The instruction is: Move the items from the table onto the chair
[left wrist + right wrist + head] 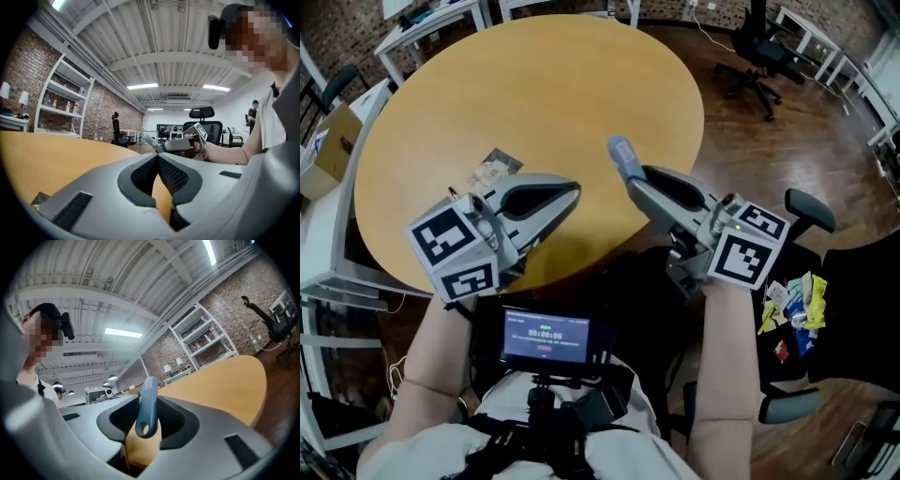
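A round wooden table (534,94) fills the middle of the head view. On it, near its front left, lies a small flat packet (495,172). My left gripper (574,192) hovers over the table's near edge beside the packet, its jaws (157,157) shut with nothing between them. My right gripper (628,175) is shut on a slim blue-grey handle (622,153) with a hole at its end (146,416), which sticks up above the table's near right edge. A black chair (848,281) at the right has several colourful packets (794,305) on its seat.
White desks (431,21) stand behind the table and a white shelf unit (323,272) to its left, with a cardboard box (333,141) beside it. Another black office chair (759,56) is at the back right on the wooden floor. A small screen (546,337) hangs at my chest.
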